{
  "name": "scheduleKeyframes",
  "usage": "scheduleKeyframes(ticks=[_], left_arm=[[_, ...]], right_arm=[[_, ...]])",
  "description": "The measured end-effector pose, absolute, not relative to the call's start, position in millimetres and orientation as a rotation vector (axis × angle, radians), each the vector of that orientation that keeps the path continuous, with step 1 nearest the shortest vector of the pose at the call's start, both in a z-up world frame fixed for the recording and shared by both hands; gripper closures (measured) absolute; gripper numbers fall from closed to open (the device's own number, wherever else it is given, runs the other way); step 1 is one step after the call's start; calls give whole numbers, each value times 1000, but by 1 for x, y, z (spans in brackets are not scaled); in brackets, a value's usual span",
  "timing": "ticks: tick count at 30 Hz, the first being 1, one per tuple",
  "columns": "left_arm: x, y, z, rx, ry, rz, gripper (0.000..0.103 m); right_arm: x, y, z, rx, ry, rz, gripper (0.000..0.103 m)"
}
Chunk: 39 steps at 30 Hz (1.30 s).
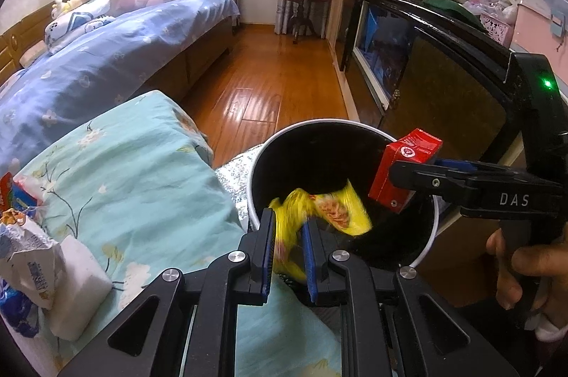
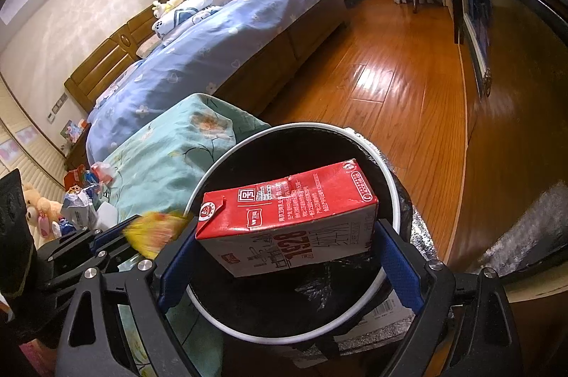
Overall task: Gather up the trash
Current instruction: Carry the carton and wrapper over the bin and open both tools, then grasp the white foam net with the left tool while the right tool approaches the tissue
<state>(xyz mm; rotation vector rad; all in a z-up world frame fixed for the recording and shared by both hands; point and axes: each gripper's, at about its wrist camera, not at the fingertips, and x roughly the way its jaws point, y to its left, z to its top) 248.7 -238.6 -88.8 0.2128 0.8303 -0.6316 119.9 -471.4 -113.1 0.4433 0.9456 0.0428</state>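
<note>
A round bin with a white rim point(image 1: 431, 235) point(image 2: 396, 199) and black liner stands beside a cloth-covered table. My left gripper point(image 1: 288, 249) holds a crumpled yellow wrapper point(image 1: 319, 210) between its blue pads over the bin's near rim; the wrapper is blurred and also shows in the right wrist view point(image 2: 156, 229). My right gripper point(image 2: 284, 256) is shut on a red and white milk carton point(image 2: 287, 217) and holds it over the bin's mouth. In the left wrist view the carton point(image 1: 401, 164) hangs at the bin's right rim.
The table's teal floral cloth point(image 1: 135, 164) carries more trash at its left: a crumpled white bag point(image 1: 28, 256), a white block point(image 1: 78, 284) and coloured wrappers point(image 2: 85, 185). A bed with blue bedding point(image 1: 106, 57), a dark cabinet point(image 1: 443, 75) and a wooden floor point(image 1: 277, 75) lie beyond.
</note>
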Motion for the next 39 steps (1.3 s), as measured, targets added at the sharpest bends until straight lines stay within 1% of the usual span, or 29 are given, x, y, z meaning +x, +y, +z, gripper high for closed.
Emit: scheduleKeyframes(ticks=[3,5,11,21,25,39], left_arm=[[248,-239,-88,219,820,-642,75],[245,-237,-86,216,807,-639,58],[233,-219,-83,187,798,-614,46],[190,-169,-80,116,799,-540,43],[167,-151,-79,96,799,-517,39],[108,-79,-73,25,803,-375,39]], right_arm=[[121,-473,-113,450,949,42,9],[122,-474,-114,460,954,45,9],[122,-472,-115,476,960,50,9],[105,-439,-103,469,926,90,9],[98,-413,-101,472,918,128,9],[92,-322,-107,432,938,265,9]])
